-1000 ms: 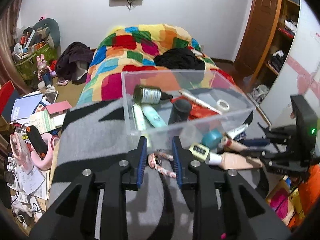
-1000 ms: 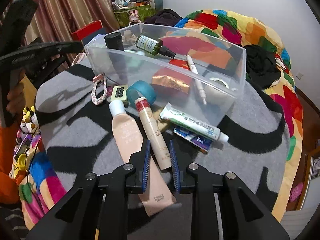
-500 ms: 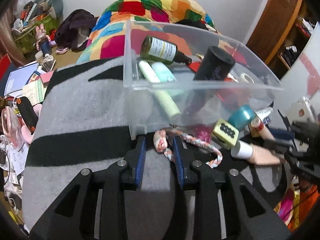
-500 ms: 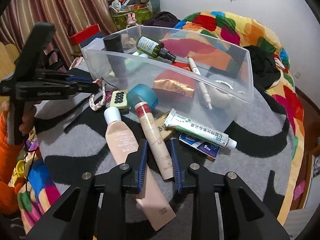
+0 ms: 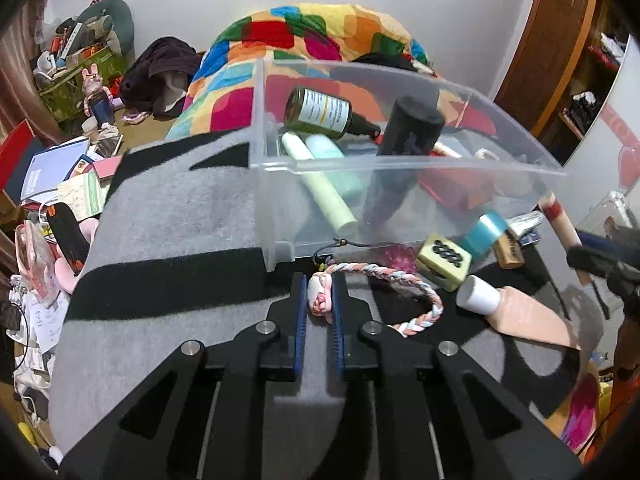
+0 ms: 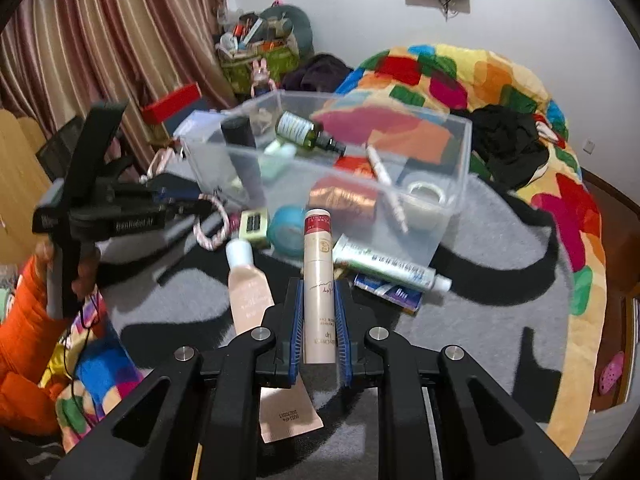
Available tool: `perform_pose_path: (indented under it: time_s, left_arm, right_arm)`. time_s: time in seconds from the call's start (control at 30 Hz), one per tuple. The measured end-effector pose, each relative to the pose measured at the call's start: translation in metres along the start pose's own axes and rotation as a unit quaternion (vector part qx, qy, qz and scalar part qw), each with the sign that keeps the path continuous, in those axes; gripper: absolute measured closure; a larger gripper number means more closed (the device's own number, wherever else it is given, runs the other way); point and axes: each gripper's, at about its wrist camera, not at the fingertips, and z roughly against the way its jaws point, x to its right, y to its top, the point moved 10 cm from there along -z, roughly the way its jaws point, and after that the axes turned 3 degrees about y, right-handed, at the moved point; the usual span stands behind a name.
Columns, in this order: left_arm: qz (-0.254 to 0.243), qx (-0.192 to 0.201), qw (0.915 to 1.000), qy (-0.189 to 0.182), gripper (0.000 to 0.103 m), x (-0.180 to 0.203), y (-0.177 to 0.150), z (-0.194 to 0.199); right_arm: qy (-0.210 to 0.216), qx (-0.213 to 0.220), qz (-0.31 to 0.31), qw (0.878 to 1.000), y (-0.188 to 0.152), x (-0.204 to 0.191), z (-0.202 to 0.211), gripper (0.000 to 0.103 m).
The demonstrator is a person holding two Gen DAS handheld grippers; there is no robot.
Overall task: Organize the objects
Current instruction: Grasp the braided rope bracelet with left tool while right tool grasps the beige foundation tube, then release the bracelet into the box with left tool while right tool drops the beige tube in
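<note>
Braided cord in pink, white and pale blue — the rope bracelet point(image 5: 400, 284) lies on the grey-and-black blanket point(image 5: 168, 216) just outside the near corner of the clear plastic bin point(image 5: 400, 168), and the left gripper point(image 5: 319, 300) has its jaws closed on the knotted end. It looks soft and light; it will likely droop and swing when lifted, so the knot seems the surest place to pinch.

The right gripper point(image 6: 319, 308) is clamped on the lower half of a cream tube with a red band point(image 6: 318, 280), whose cap end points to 12 o'clock, toward the bin. The tube looks stiff, smooth and light; a grip nearer its middle would probably tip less.

At 10 o'clock of that tube lies a peach tube with a white cap point(image 6: 248, 288); at 2 o'clock, a toothpaste tube point(image 6: 390, 266).

The bin's cloudy wall blurs what is inside, and the peach tube's tail end is partly hidden under the right gripper. Whether the bracelet's loose end is snagged under the bin I cannot tell.
</note>
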Motion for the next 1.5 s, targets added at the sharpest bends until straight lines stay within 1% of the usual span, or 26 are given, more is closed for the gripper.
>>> perform_pose_path:
  time_s: [0.1, 0.27, 0.4, 0.5, 0.57, 0.6, 0.67, 0.73, 0.83, 0.93, 1.03, 1.1, 1.13, 1.23, 1.33, 1.43, 1.5]
  left_arm:
    - [0.002, 0.02, 0.9998, -0.004, 0.092, -0.001, 0.005, 0.017]
    - [0.015, 0.065, 0.9977, -0.014, 0.092, -0.006, 0.026, 0.051]
    - [0.033, 0.096, 0.9949, -0.002, 0.092, -0.019, 0.053, 0.066]
    - [0.045, 0.109, 0.9929, 0.013, 0.092, -0.03, 0.07, 0.068]
    - [0.053, 0.108, 0.9925, 0.021, 0.092, -0.038, 0.081, 0.062]
    - [0.058, 0.103, 0.9928, 0.019, 0.092, -0.041, 0.086, 0.057]
    - [0.065, 0.092, 0.9937, 0.005, 0.092, -0.044, 0.093, 0.047]
    - [0.069, 0.081, 0.9943, 0.01, 0.092, -0.047, 0.098, 0.034]
    - [0.063, 0.07, 0.9954, 0.02, 0.092, -0.046, 0.102, 0.018]
    - [0.056, 0.056, 0.9967, 0.015, 0.092, -0.038, 0.099, 0.005]
    - [0.049, 0.058, 0.9969, 0.024, 0.09, -0.035, 0.097, 0.003]
    - [0.048, 0.054, 0.9972, 0.016, 0.086, -0.034, 0.094, 0.005]
    - [0.05, 0.053, 0.9973, 0.013, 0.086, -0.034, 0.094, 0.006]
    - [0.051, 0.05, 0.9974, 0.001, 0.085, -0.034, 0.09, 0.01]
    - [0.048, 0.052, 0.9975, 0.001, 0.085, -0.032, 0.086, 0.017]
    - [0.04, 0.059, 0.9974, 0.006, 0.079, -0.03, 0.08, 0.027]
    - [0.037, 0.066, 0.9971, 0.007, 0.068, -0.028, 0.078, 0.034]
  right_arm:
    - [-0.002, 0.02, -0.007, 1.0, 0.013, 0.003, 0.007, 0.089]
    - [-0.002, 0.046, -0.031, 0.998, 0.035, 0.009, 0.011, 0.089]
    - [-0.01, 0.059, -0.047, 0.997, 0.052, 0.016, 0.007, 0.089]
    - [-0.02, 0.063, -0.061, 0.996, 0.064, 0.023, 0.002, 0.089]
    - [-0.025, 0.063, -0.072, 0.995, 0.071, 0.029, -0.003, 0.089]
    - [-0.028, 0.063, -0.077, 0.995, 0.074, 0.032, -0.007, 0.089]
    - [-0.035, 0.06, -0.082, 0.994, 0.08, 0.036, -0.014, 0.089]
    - [-0.039, 0.056, -0.084, 0.994, 0.087, 0.039, -0.021, 0.089]
    - [-0.039, 0.044, -0.086, 0.995, 0.095, 0.043, -0.035, 0.089]
    - [-0.039, 0.026, -0.08, 0.996, 0.097, 0.042, -0.051, 0.089]
    - [-0.034, 0.007, -0.074, 0.997, 0.094, 0.039, -0.066, 0.089]
    - [-0.032, -0.006, -0.07, 0.997, 0.09, 0.036, -0.074, 0.089]
    - [-0.034, -0.011, -0.066, 0.997, 0.088, 0.035, -0.077, 0.089]
    - [-0.039, -0.016, -0.056, 0.998, 0.083, 0.032, -0.079, 0.089]
    - [-0.038, -0.014, -0.052, 0.998, 0.082, 0.029, -0.074, 0.089]
    - [-0.035, -0.006, -0.048, 0.998, 0.083, 0.027, -0.063, 0.087]
    - [-0.038, 0.006, -0.044, 0.998, 0.083, 0.025, -0.051, 0.082]
